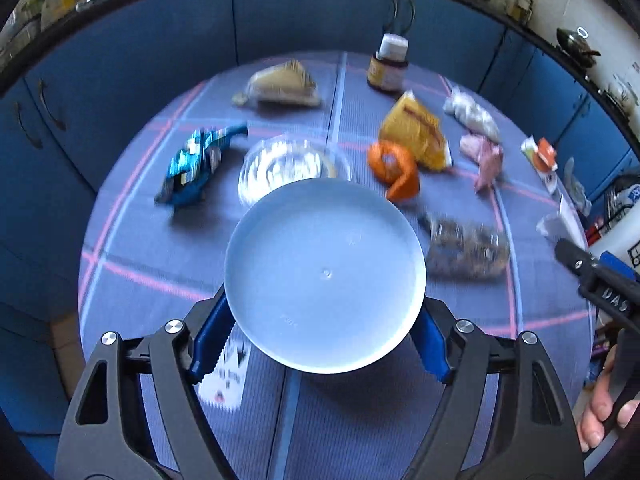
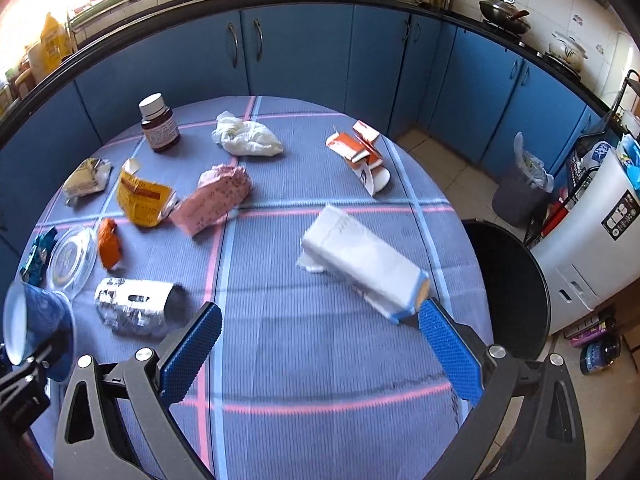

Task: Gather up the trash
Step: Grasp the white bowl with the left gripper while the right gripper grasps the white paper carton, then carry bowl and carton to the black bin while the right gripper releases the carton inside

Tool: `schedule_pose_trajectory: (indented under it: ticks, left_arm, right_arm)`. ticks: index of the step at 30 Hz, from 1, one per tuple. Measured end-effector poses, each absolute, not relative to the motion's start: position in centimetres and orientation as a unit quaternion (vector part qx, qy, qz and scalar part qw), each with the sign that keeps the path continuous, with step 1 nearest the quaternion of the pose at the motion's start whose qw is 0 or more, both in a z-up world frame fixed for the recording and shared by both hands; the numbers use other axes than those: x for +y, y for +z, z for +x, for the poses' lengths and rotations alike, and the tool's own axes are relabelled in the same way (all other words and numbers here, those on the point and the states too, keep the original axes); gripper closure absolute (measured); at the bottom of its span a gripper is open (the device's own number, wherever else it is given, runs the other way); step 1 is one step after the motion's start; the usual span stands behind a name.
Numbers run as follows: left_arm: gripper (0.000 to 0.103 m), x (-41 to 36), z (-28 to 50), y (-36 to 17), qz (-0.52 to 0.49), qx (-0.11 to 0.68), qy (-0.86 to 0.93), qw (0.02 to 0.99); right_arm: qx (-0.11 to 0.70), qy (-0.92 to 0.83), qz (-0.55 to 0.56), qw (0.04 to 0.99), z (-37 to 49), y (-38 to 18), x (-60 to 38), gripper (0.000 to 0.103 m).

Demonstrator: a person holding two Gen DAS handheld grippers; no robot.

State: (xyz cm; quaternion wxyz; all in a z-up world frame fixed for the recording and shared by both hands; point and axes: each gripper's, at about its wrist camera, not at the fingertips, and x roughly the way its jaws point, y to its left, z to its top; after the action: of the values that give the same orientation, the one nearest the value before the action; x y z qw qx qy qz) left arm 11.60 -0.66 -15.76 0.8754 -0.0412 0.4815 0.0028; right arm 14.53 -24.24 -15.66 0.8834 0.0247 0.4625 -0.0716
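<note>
Left wrist view: left gripper point(image 1: 325, 344) at bottom centre, blue fingers point(image 1: 210, 340) clamped on the 2 sides of a pale blue bowl point(image 1: 324, 276), its round underside facing the lens and hiding much of the checked tablecloth point(image 1: 132, 248). Behind the bowl, partly covered, a clear glass dish point(image 1: 280, 164). Blurred and hard to read: a crushed can point(image 1: 466, 252) right of the bowl, a scrap of printed paper point(image 1: 224, 380) under the left finger. Sharper: blue wrapper point(image 1: 192, 168) at left, orange peel point(image 1: 394, 168), yellow packet point(image 1: 418, 136), brown bottle point(image 1: 388, 66) at top. At the right edge, cut off, part of the right gripper's black frame and a hand point(image 1: 600, 408).

Right wrist view: right gripper point(image 2: 320, 348) with fingers spread wide, nothing between them; right fingertip point(image 2: 434, 316) just beside the end of a white tissue pack point(image 2: 360, 260), contact not clear. Seen only here: a black bin point(image 2: 516, 280) at the table's right edge, a torn orange carton point(image 2: 360, 148), a crumpled white bag point(image 2: 246, 136), a pink wrapper point(image 2: 216, 200). Bowl seen side-on at lower left, cut by the frame edge.
</note>
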Motion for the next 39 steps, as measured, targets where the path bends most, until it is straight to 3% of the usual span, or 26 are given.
schedule_pose_trajectory:
  ticks: [14,15,16,39]
  left_arm:
    - [0.026,-4.0,18.3,-14.6,-0.015,0.44,0.003,0.898]
    - [0.026,-4.2,18.5,-14.6,-0.013,0.439,0.002,0.898]
    - [0.026,-4.4,18.7,-14.5,-0.011,0.438,0.002,0.899]
    - [0.026,-12.7,16.6,-10.7,0.027,0.408,-0.046,0.912]
  right_arm:
    - [0.476,-0.122,0.082,0.867,19.6,-18.1,-28.2,0.008]
    - [0.479,-0.123,0.086,0.865,19.7,-18.3,-28.4,0.01]
    - [0.481,-0.121,0.09,0.863,19.8,-18.5,-28.5,0.02]
    - [0.415,-0.139,0.076,0.896,14.6,-13.9,-32.1,0.02]
